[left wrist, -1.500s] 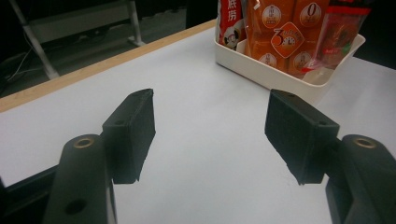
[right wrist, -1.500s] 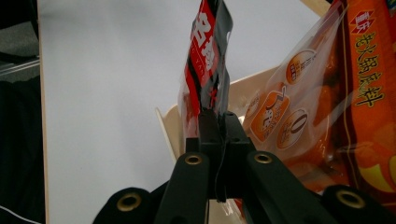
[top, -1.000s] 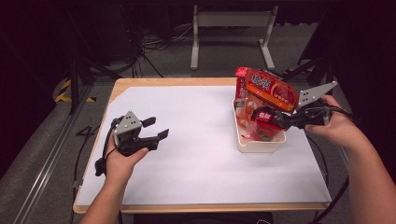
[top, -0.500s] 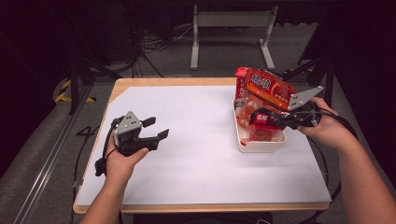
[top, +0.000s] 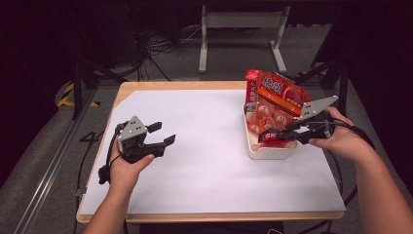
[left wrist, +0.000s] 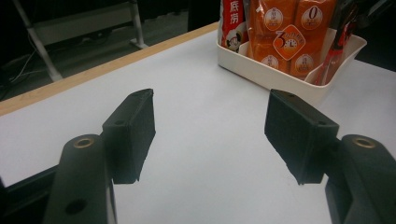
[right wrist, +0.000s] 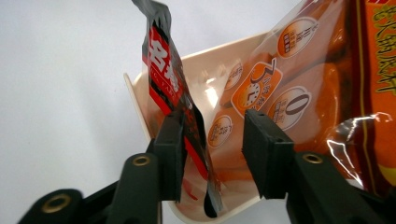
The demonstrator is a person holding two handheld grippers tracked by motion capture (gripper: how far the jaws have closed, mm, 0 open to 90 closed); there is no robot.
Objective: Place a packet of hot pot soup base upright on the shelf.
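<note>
A white basket [top: 271, 152] stands on the right of the table with a big orange snack bag [top: 273, 96] upright in it. A thin red-and-black packet [right wrist: 164, 70] stands at the basket's [right wrist: 138, 95] near wall, in front of the orange bag [right wrist: 285, 88]. My right gripper [right wrist: 212, 144] reaches into the basket [top: 267, 135]; its jaws have just been opening. The packet leans on one pad, and a gap separates it from the other. My left gripper [top: 163, 134] is held open over the bare white sheet at the left [left wrist: 210, 135], nothing between its jaws.
A white sheet [top: 209, 146] covers the wooden table, whose edge [top: 185, 85] shows at the back. From the left gripper view the basket [left wrist: 280, 80] with the orange bag [left wrist: 280, 37] lies ahead. A metal stand [top: 241, 29] and cables sit on the floor beyond.
The right hand has shifted slightly toward the basket, and the red packet now sits lower in it. The left hand and its gripper have stayed where they were.
</note>
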